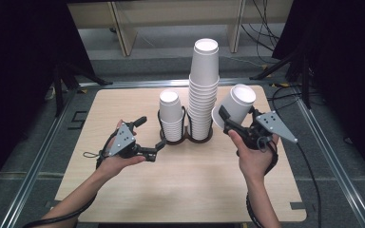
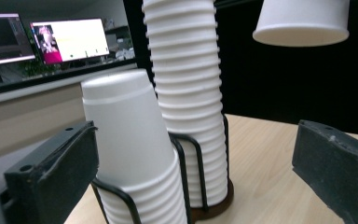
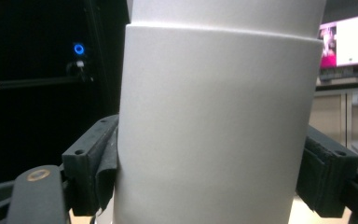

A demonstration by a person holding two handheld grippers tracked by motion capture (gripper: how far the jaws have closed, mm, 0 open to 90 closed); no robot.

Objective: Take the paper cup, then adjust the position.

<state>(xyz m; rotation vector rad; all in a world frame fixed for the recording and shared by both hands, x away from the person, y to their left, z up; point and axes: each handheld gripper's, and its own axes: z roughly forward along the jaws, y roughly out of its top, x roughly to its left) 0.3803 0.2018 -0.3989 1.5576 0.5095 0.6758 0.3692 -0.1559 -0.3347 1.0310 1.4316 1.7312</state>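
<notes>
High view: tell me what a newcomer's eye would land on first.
The tall stack of white cups towers at the table's middle, in a black wire holder beside a short stack. Right of it, the right gripper holds a single white cup upside down and tilted, off the table. The left gripper hangs open near the short stack.

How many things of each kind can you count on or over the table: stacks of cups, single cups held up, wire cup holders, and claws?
Stacks of white cups: 2, a short stack and a tall stack
Single cups held up: 1, the held cup
Wire cup holders: 1, the holder
Claws: 2, the left claw and the right claw
Total: 6
</notes>
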